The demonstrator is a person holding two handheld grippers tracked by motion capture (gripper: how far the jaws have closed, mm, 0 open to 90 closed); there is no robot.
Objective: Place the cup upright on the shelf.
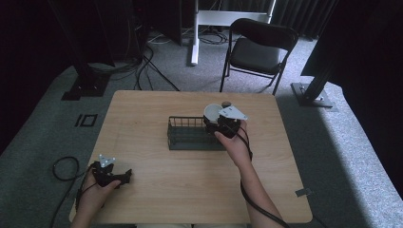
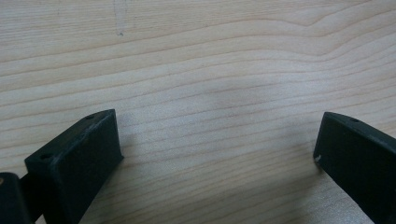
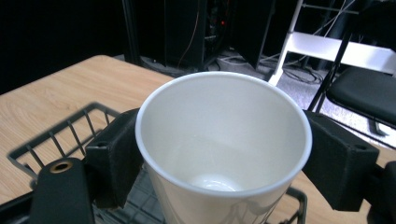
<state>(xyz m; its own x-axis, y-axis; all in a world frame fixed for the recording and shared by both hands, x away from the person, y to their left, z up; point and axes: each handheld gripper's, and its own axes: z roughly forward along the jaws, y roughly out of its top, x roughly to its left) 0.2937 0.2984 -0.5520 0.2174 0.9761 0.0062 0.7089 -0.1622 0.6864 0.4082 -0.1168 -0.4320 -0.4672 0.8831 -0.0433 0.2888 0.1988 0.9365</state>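
High view, centre of the frame: we see the right gripper (image 1: 222,124) at the right end of a dark wire basket (image 1: 190,134) on the tabletop (image 1: 190,185), with a white cup (image 1: 212,112) at its tip. Right gripper view adds what that angle hides: the cup (image 3: 223,154) sits upright between the two jaws, which press its sides just under the rim, above the basket (image 3: 56,135). At lower left we find the left gripper (image 1: 124,177) low over bare wood; its own view shows its jaws spread wide, holding nothing.
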